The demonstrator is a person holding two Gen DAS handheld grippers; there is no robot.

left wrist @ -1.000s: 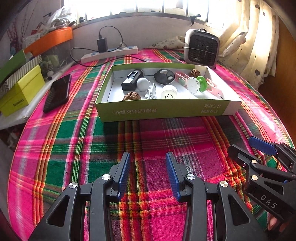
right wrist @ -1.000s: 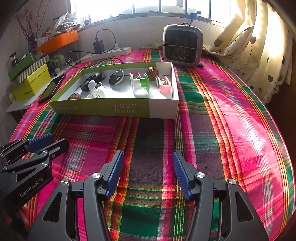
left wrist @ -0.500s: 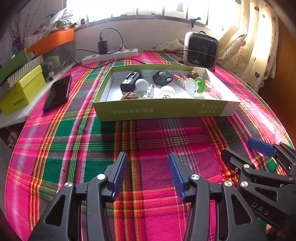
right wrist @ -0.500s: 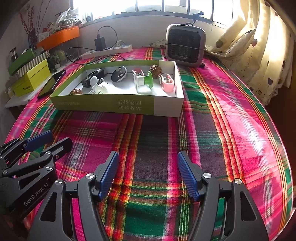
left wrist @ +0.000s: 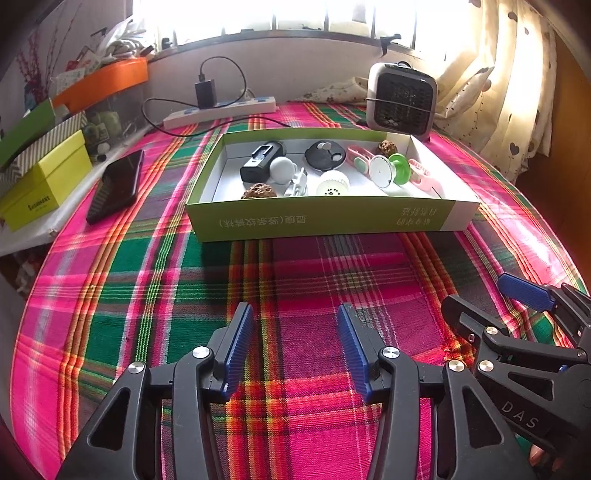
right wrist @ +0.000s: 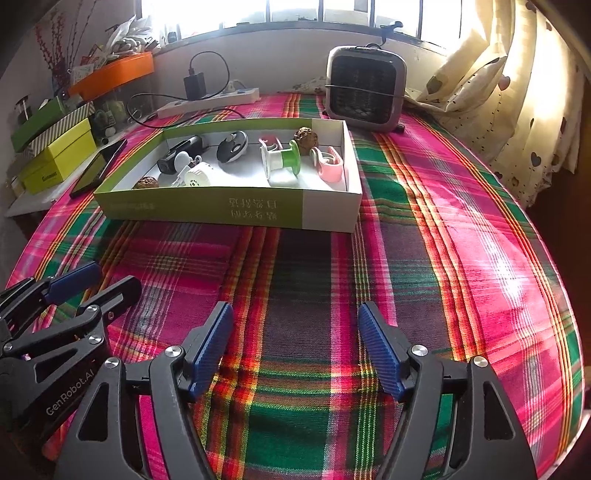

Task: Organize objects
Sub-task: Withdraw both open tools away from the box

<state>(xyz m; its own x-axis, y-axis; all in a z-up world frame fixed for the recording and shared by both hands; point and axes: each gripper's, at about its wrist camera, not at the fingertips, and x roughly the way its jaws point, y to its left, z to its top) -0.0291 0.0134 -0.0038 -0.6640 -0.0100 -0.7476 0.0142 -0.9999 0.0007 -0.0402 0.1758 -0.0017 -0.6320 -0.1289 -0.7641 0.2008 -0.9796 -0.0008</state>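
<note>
we hold our left gripper (left wrist: 293, 345) and right gripper (right wrist: 295, 345) low over the plaid cloth (left wrist: 155, 258), both with jaws apart and empty. the green box (left wrist: 325, 221) sits ahead, with the spool (right wrist: 282, 160), walnuts and small gadgets inside.

Bright barred window (right wrist: 332, 14) behind a plaid-clothed table (right wrist: 461, 258) — heart-print curtain (right wrist: 517, 103) hangs right, sunlit.

"DAS" stands on the right gripper (left wrist: 495, 306); "GenRobot.AI" on the left gripper (right wrist: 92, 282). The green box (left wrist: 332, 219) carries upside-down Chinese print; the yellow box's (left wrist: 44, 184) label is too small to read.
</note>
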